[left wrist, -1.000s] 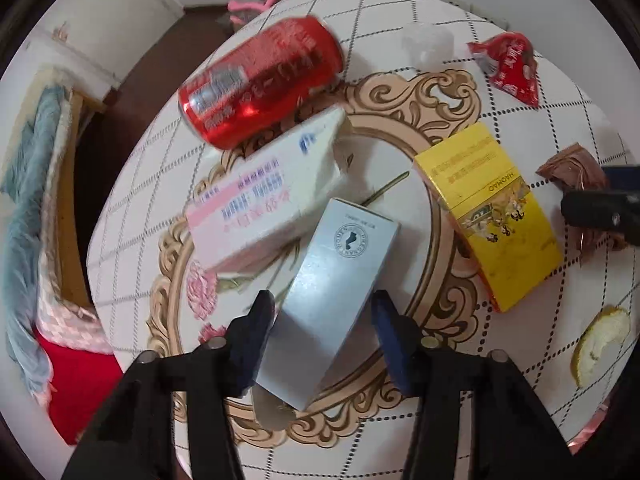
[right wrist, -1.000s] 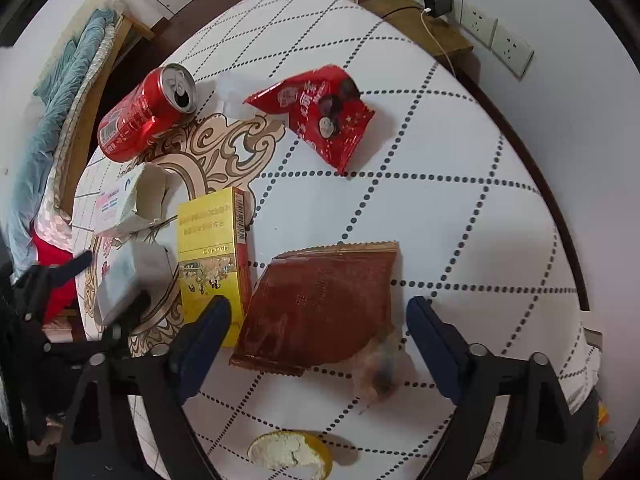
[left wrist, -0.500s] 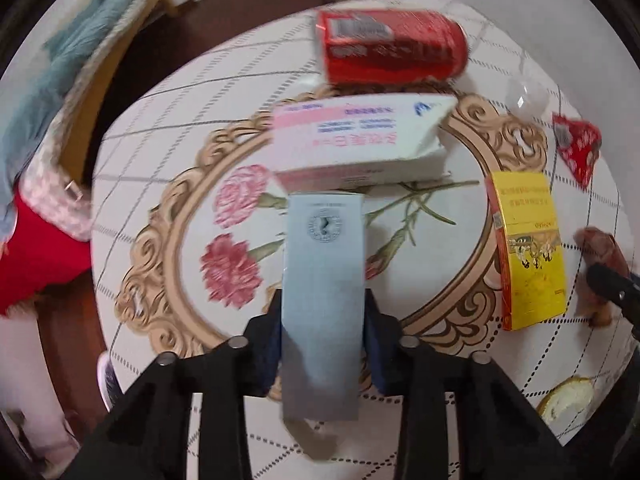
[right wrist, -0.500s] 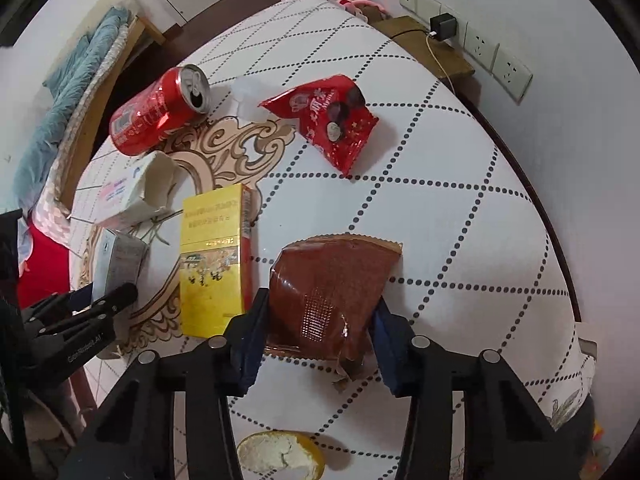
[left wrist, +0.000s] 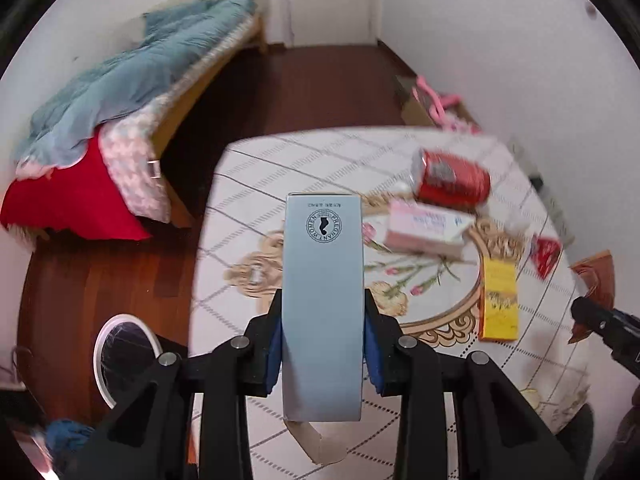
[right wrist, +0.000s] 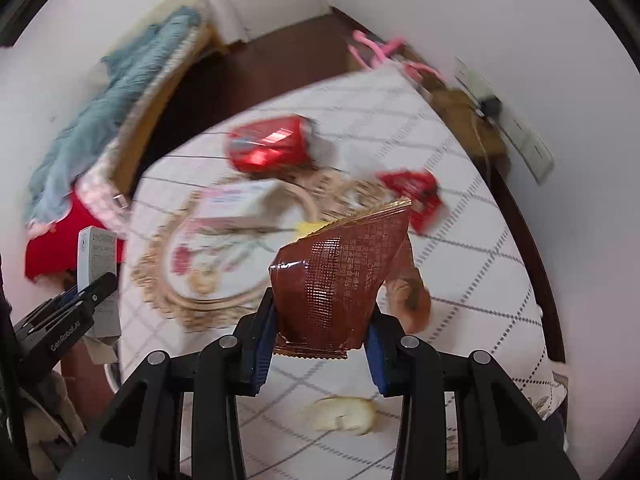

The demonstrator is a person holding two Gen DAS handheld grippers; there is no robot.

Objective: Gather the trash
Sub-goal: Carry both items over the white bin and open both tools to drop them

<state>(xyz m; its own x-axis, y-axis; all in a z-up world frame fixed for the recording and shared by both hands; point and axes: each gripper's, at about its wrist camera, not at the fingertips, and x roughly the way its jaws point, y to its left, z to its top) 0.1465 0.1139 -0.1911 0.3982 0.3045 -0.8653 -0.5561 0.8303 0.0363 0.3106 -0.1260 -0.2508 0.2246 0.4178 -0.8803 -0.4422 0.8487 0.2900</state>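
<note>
My left gripper (left wrist: pixel 323 354) is shut on a tall grey-blue carton (left wrist: pixel 322 300) and holds it upright above the table's left edge. The carton also shows in the right wrist view (right wrist: pixel 98 258). My right gripper (right wrist: pixel 320 350) is shut on a brown foil wrapper (right wrist: pixel 340 272), lifted off the table. On the round table (left wrist: pixel 248 184) lie a red can (left wrist: pixel 452 178), a pink-white box (left wrist: pixel 426 230), a yellow box (left wrist: pixel 499 300) and a red snack wrapper (left wrist: pixel 546 254).
A white-rimmed bin (left wrist: pixel 120 354) stands on the wooden floor left of the table. A bed with a teal blanket (left wrist: pixel 132 80) is at the back left. A piece of peel (right wrist: pixel 342 418) lies near the table's front edge. Wall sockets (right wrist: pixel 516 136) are at the right.
Both grippers have lifted their loads off the table and tilted upward. The left one with the carton has swung left toward the table edge. The right one has raised the brown wrapper.
</note>
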